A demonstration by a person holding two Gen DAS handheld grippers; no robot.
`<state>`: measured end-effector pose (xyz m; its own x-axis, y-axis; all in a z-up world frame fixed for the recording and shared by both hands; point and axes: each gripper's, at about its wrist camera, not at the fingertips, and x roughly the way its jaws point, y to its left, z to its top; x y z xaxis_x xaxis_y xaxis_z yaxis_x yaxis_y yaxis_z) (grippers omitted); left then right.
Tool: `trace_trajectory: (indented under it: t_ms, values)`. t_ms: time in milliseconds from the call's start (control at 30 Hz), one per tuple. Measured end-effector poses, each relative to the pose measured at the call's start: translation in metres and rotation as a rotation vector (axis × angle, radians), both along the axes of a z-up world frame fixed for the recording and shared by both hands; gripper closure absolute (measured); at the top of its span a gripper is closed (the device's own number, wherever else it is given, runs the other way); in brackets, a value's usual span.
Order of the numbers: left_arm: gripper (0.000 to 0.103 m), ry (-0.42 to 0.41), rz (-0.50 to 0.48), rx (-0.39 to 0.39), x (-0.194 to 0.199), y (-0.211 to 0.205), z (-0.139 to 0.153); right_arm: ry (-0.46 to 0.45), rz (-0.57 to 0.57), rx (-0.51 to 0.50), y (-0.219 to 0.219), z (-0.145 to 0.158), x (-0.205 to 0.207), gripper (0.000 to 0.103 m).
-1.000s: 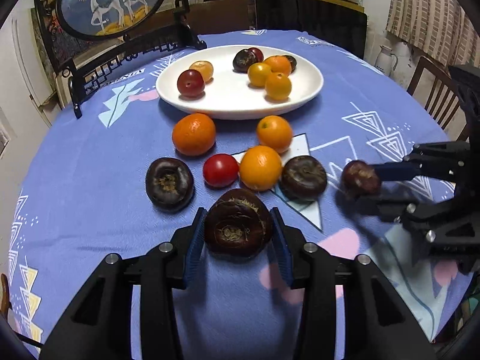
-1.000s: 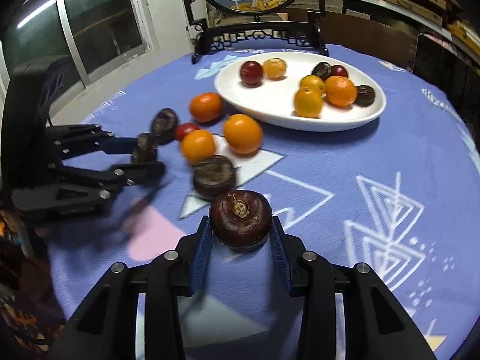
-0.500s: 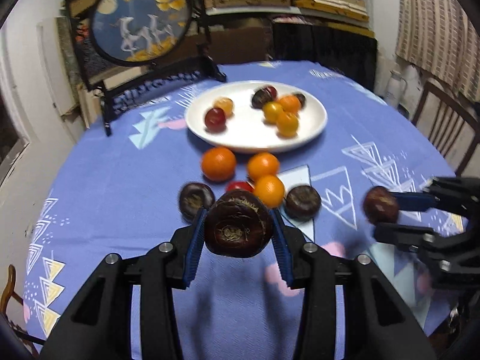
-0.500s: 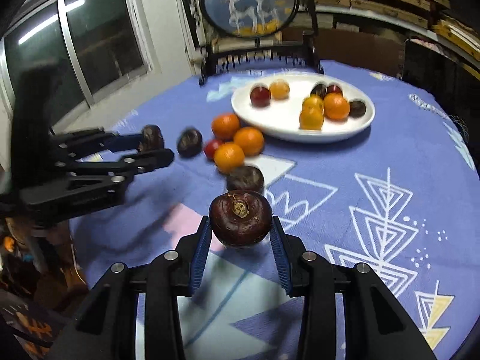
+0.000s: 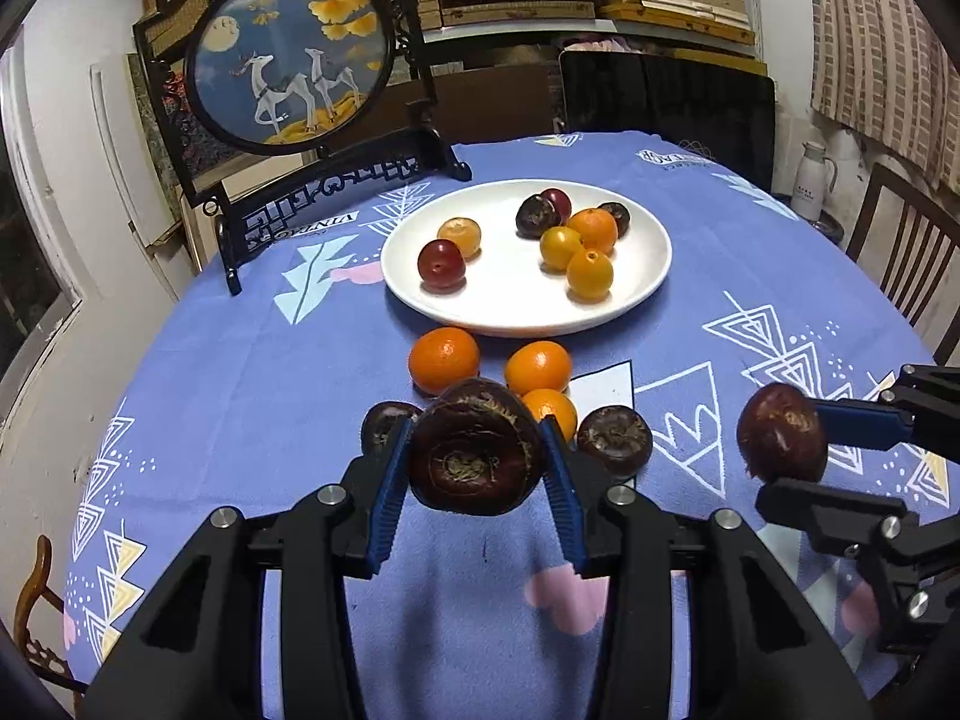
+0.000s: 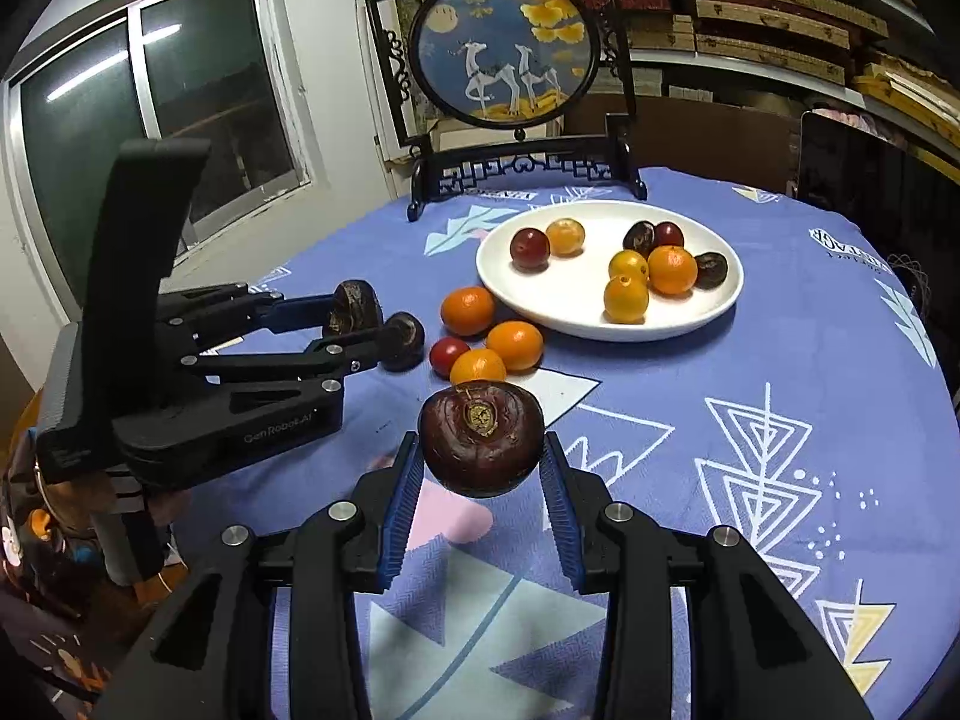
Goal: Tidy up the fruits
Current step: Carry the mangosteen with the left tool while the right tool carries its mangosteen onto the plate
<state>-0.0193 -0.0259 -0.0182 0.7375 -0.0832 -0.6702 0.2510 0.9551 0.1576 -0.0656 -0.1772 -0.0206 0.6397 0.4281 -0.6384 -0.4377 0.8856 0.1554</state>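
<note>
Left gripper, tilted forward and downward over the near edge of the surface, is clamped on a dark brown water chestnut pinched between its blue pads and held clear of the cloth. Right gripper, at a similar downward tilt, likewise grips a second dark chestnut above the cloth; in the left wrist view this gripper enters from the right edge with its fruit at the fingertips. The two grippers stand side by side, well apart, both facing the white plate beyond.

Step in hand, as judged: transport, each loose chestnut being carried toward the plate. The plate already bears eight small fruits, red, orange, yellow and dark. On the cloth just before it lie three oranges, a red fruit and two more dark chestnuts.

Next move calls for: carrying both fruits forward over the loose cluster without striking it, lowering each to a bare part of the plate, probably its near middle, then opening the jaws gently, since round fruit may roll.
</note>
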Motion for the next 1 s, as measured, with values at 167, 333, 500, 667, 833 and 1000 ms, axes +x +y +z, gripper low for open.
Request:
trace_trajectory:
  t_ms: [167,333,500,667,833,1000]
  values:
    - [0.062,0.001,-0.008,0.015,0.007,-0.004,0.0,0.011,0.001,0.001,-0.002,-0.003,0.008,0.063]
    - [0.062,0.008,-0.017,0.025,0.013,-0.008,-0.003,0.037,0.01,0.002,-0.001,-0.012,0.014,0.063]
    - [0.062,0.034,-0.029,0.048,0.018,-0.012,-0.012,0.073,0.033,-0.028,0.004,-0.024,0.018,0.063]
    - [0.062,0.067,-0.05,0.051,0.028,-0.015,-0.016,0.074,0.038,-0.026,0.003,-0.022,0.026,0.063]
    - [0.062,0.044,-0.055,0.058,0.045,-0.017,-0.002,0.031,0.028,-0.039,-0.001,-0.004,0.041,0.063]
    - [0.062,-0.033,-0.035,0.061,0.077,-0.022,0.025,-0.048,-0.014,-0.041,-0.012,0.029,0.07,0.063]
